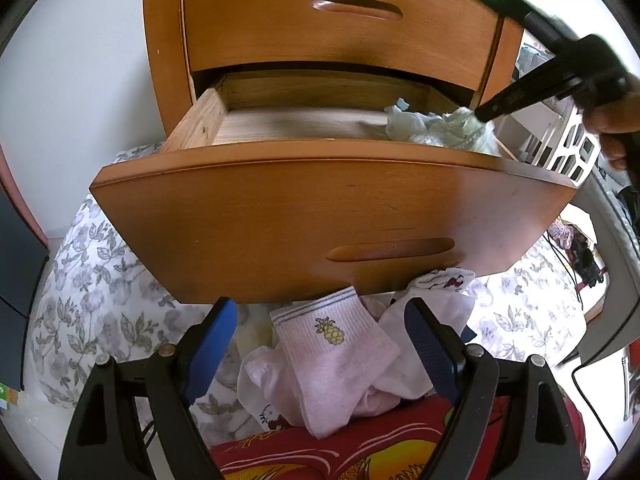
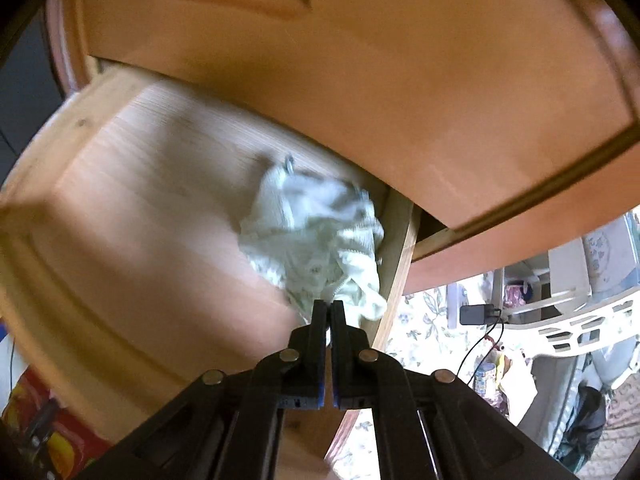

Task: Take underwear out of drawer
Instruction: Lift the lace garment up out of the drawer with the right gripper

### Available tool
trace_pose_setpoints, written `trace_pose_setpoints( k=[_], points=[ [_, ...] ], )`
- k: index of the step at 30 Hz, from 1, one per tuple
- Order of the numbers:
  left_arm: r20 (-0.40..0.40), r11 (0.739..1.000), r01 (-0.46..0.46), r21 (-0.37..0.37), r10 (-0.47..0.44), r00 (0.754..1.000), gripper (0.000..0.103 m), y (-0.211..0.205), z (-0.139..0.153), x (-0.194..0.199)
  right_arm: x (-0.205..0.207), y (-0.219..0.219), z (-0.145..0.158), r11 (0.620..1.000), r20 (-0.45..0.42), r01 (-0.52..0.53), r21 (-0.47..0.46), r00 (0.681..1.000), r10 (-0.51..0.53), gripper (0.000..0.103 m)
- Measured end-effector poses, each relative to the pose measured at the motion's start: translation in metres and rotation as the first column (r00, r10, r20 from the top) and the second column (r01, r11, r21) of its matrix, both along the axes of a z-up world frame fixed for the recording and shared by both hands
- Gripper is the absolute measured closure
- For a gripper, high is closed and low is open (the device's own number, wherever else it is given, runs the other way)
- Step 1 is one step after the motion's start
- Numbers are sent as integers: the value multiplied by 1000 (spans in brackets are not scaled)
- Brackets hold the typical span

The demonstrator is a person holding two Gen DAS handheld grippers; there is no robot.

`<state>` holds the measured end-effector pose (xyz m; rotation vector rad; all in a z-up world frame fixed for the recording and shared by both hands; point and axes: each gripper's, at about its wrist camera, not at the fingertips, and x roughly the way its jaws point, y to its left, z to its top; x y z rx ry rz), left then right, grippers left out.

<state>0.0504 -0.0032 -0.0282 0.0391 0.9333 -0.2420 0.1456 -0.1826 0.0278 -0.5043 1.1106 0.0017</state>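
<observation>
A wooden drawer (image 1: 320,208) stands pulled out of an orange-brown cabinet. In its right rear corner lies crumpled pale green underwear (image 1: 436,130) (image 2: 316,240). My right gripper (image 2: 330,306) reaches into the drawer from the right and is shut on the near edge of that underwear; it also shows in the left wrist view as a black tool (image 1: 486,114) held by a hand. My left gripper (image 1: 320,324) hangs open below the drawer front, over a pile of socks, holding nothing.
Under the drawer front lie a white sock with a pineapple (image 1: 332,356) and other white socks on floral bedding (image 1: 92,292) and a red printed cloth (image 1: 320,452). A white slotted basket (image 2: 588,324) stands to the right. A closed drawer (image 1: 344,12) sits above.
</observation>
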Motion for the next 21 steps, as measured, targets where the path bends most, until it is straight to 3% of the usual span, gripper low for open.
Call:
trace_pose_setpoints(
  k=[11, 21],
  points=[
    [-5, 1000, -2, -7, 2, 1000, 17, 1, -1, -1, -30, 14, 58, 999, 131, -45, -28, 990, 48, 101],
    [-6, 1000, -8, -4, 8, 1000, 17, 1, -1, -1, -51, 30, 121, 995, 307, -65, -81, 948, 87, 101]
  ],
)
